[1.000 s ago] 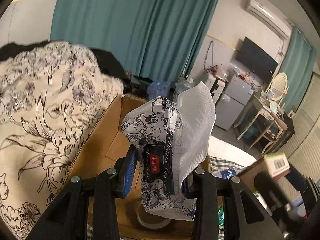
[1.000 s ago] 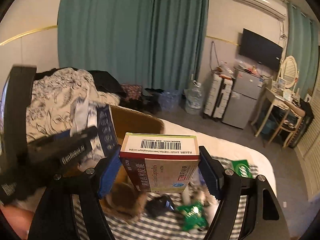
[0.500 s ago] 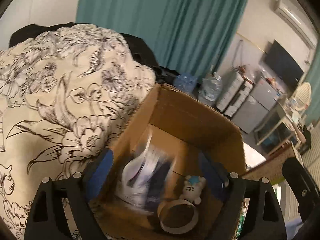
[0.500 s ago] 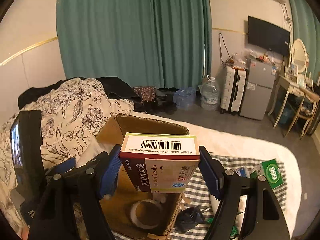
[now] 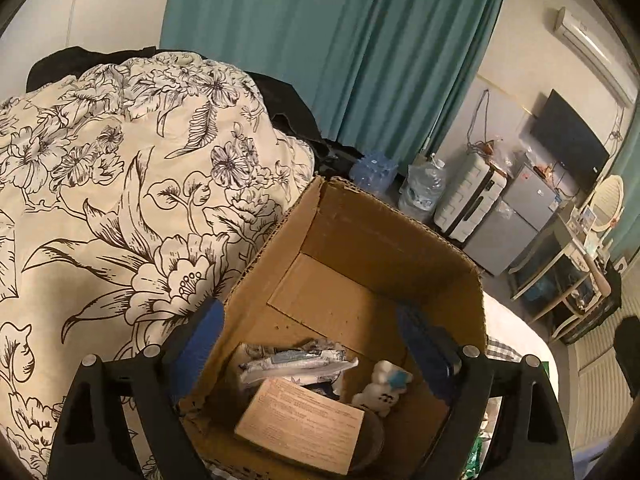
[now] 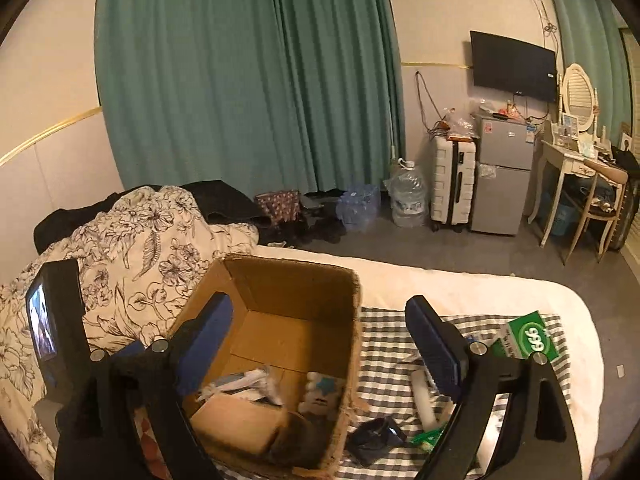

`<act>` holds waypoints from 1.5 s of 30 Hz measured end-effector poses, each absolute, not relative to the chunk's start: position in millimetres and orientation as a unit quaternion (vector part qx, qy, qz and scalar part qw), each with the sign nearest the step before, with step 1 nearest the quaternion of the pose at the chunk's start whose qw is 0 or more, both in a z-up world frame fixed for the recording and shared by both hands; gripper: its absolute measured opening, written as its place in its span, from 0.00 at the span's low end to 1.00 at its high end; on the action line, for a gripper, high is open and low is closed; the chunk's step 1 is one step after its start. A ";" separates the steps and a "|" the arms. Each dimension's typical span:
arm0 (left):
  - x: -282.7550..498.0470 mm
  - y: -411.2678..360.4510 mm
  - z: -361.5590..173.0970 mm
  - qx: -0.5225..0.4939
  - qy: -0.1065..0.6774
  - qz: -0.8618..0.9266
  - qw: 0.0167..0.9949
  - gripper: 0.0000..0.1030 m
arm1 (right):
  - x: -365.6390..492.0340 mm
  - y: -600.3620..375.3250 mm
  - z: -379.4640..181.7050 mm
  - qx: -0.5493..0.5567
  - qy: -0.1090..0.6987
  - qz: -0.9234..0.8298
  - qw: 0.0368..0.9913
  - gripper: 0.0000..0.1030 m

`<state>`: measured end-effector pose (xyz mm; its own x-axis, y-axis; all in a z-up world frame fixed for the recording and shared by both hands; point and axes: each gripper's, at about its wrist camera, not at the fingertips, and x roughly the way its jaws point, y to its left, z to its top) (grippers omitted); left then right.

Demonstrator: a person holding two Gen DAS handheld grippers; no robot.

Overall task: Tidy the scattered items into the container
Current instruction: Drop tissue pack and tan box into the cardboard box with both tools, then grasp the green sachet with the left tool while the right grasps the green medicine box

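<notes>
An open cardboard box [image 5: 384,240] [image 6: 288,280] stands on the bed. Inside lie a floral tissue pack [image 5: 292,360] [image 6: 240,384], a medicine box [image 5: 300,424] [image 6: 236,424] and a small white plush toy [image 5: 384,388] [image 6: 320,388]. My left gripper [image 5: 312,344] is open and empty above the box. My right gripper [image 6: 320,344] is open and empty above the box's right wall. On the checked cloth [image 6: 384,344] to the right lie a green box [image 6: 528,336], a white tube [image 6: 424,400], a dark pouch [image 6: 372,440] and a green packet [image 6: 428,438].
A floral duvet [image 5: 120,200] [image 6: 152,248] is heaped left of the box. The other gripper's body with its screen [image 6: 44,328] shows at the left. Beyond the bed are teal curtains [image 6: 248,80], a water bottle [image 6: 408,200], a suitcase [image 6: 454,184], a fridge [image 6: 504,172] and a dressing table [image 6: 576,160].
My left gripper opened and dropped the tissue pack into the box. My right gripper opened and the medicine box fell into the box beside it. Both grippers have risen.
</notes>
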<state>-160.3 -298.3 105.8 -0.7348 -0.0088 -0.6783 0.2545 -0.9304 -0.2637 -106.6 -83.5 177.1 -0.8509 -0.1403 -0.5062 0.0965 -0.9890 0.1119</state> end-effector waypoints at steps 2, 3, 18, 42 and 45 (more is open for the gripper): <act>-159.2 -291.4 106.3 0.357 0.167 -0.917 0.064 0.90 | -98.9 -73.0 177.6 0.264 -0.032 -0.963 0.046 0.86; -158.2 -286.4 106.9 0.359 0.163 -0.917 0.060 0.91 | -94.8 -65.6 177.4 0.264 -0.028 -0.963 0.037 0.86; -99.1 -125.2 103.7 0.377 0.046 -0.917 -0.122 1.00 | -4.9 89.4 153.4 0.303 -0.058 -0.946 -0.094 0.91; -117.3 -16.8 -21.0 0.498 -0.010 -0.856 -0.134 1.00 | -12.9 178.3 57.8 0.318 -0.111 -0.938 -0.083 0.91; -127.4 -18.2 -27.2 0.502 0.003 -0.856 -0.125 1.00 | -31.8 178.6 48.4 0.322 -0.115 -0.937 -0.074 0.91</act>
<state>-127.4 -18.2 -27.2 -0.4646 0.2165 -0.8586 -0.2115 -0.9687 -0.1299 -31.8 178.6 48.4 -0.7813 0.0638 -0.6208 -0.2120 -0.9627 0.1678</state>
